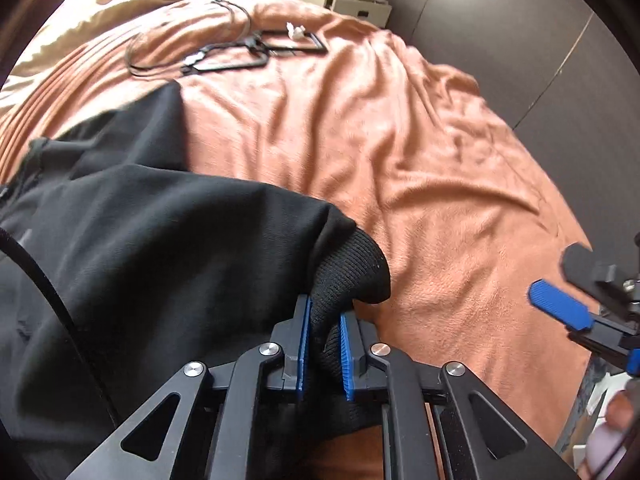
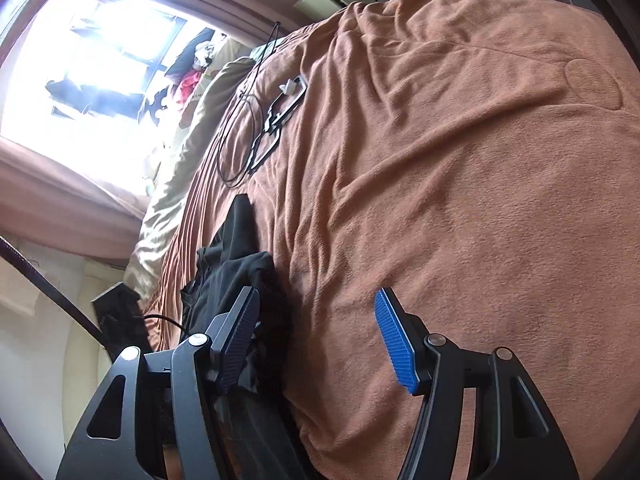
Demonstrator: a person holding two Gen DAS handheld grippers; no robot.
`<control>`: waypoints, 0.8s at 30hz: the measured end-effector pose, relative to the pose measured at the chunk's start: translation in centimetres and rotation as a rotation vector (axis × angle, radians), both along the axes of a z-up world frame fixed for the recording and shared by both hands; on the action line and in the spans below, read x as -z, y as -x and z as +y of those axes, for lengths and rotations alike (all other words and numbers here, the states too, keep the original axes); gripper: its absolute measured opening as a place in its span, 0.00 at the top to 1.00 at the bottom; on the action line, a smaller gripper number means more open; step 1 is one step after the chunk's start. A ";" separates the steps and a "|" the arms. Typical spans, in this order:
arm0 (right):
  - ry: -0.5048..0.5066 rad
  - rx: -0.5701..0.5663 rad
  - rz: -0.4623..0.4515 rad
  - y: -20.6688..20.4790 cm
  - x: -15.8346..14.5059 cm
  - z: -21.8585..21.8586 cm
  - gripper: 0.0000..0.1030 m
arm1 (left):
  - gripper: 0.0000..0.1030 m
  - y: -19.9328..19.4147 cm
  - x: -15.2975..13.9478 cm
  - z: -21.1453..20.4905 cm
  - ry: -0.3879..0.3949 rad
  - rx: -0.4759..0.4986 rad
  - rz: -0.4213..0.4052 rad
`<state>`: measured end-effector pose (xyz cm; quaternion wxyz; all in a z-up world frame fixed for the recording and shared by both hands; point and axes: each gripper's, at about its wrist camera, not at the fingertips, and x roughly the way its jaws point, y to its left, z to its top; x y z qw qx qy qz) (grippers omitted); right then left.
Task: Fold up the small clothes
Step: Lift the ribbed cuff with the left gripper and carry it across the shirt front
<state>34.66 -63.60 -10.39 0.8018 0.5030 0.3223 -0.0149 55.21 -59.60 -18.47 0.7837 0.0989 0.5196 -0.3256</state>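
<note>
From the left wrist camera, my left gripper (image 1: 324,336) is clenched on the ribbed cuff (image 1: 352,276) of the black garment (image 1: 140,240), which lies bunched on the orange blanket (image 1: 420,160) to the gripper's left. The bite looks shallow to me: only a fold of cuff sits between the blue pads (image 1: 346,360), so a quick pull could slip it out. The rest of the garment is crumpled, and dragging the sleeve across could haul the whole heap along instead of laying it flat. Farther up the bed lie black hangers (image 1: 256,54) and a thin cable (image 1: 176,40), well clear for now. The right gripper (image 1: 568,312) shows at the right edge, apart from the cloth.

From the right wrist camera, my right gripper (image 2: 320,340) stands released, with nothing between its fingers, only blanket below. The garment (image 2: 232,260) lies beside its left finger (image 2: 240,332). My worry here is that closing carelessly would pinch blanket pile together with the cloth, or that with nothing pinning the body, the fold would go crooked.
</note>
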 end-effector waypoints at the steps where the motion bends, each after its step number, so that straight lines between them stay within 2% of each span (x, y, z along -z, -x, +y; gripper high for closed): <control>1: -0.001 -0.011 -0.003 -0.4 -0.1 0.4 0.43 | 0.87 -0.1 -0.5 0.5 0.005 -0.006 -0.011; 7: -0.001 -0.076 -0.013 -2.9 0.0 3.2 0.43 | 0.87 -0.9 -4.2 4.7 0.043 -0.057 -0.058; 16: 0.031 -0.167 -0.003 -7.6 0.4 6.3 0.43 | 0.88 -2.6 -8.9 12.7 0.059 -0.157 -0.130; 24: 0.139 -0.254 -0.013 -11.7 -0.1 9.3 0.43 | 0.88 -3.5 -11.6 19.5 0.060 -0.236 -0.184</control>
